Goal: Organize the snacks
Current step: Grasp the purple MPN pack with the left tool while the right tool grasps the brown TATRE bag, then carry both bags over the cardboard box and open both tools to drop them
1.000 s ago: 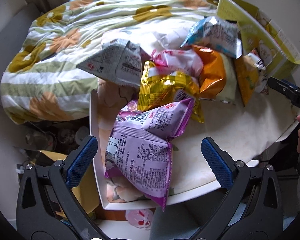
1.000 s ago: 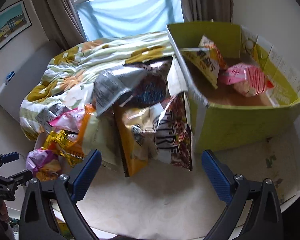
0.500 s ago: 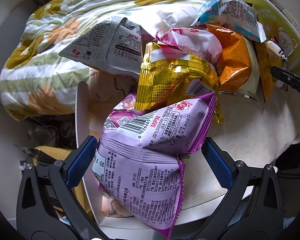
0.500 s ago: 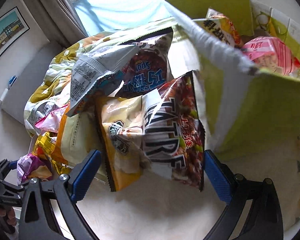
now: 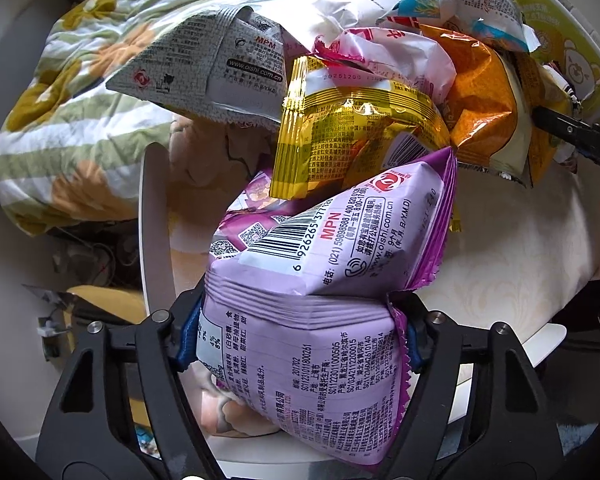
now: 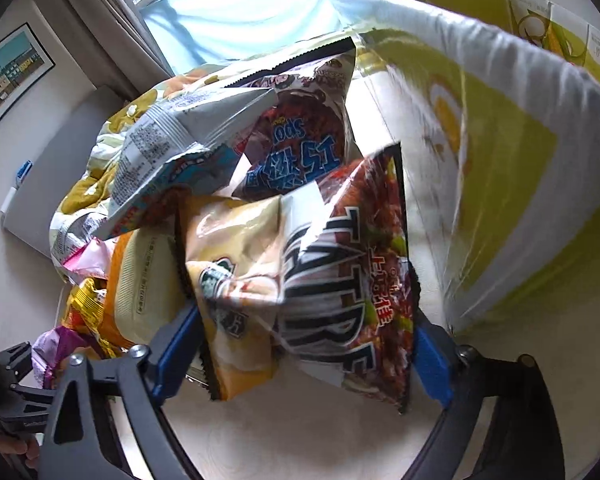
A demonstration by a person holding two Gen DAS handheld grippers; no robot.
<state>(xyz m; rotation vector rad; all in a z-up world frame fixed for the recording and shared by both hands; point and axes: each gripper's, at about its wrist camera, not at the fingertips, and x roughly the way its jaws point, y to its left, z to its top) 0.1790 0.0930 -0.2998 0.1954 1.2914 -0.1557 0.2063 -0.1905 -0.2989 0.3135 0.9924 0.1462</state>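
We work over a pale tabletop (image 6: 308, 440) with a faint embossed floral pattern, its white rim showing at 7 o'clock of the left wrist view. Behind it lies a quilted bedcover (image 5: 80, 92) in green stripes and ochre-orange flowers; from the right wrist view we see a window (image 6: 236, 12) with grey curtains at 12 o'clock and a framed picture (image 6: 8, 76) on the wall at 10 o'clock.

Our left gripper (image 5: 300, 338) has its blue-padded fingers (image 5: 186, 336) clamped on a lilac snack bag (image 5: 300, 368) — a puffy, matte foil pillow with crimped magenta seams, at 6 o'clock. A second lilac bag (image 5: 360, 232) with a barcode rests on top of it, and above that a crinkled gold foil pack (image 5: 352, 136), a white-grey bag (image 5: 220, 64) and a glossy orange bag (image 5: 480, 116) are piled.

Our right gripper (image 6: 306, 356) has its fingers (image 6: 432, 360) pressed against both sides of a shiny yellow-and-dark-red bag (image 6: 300, 292) with big striped lettering and zigzag edges, at the centre of its view. Just beside it, at 2 o'clock, stands the yellow-green cardboard box (image 6: 512, 184), blurred.
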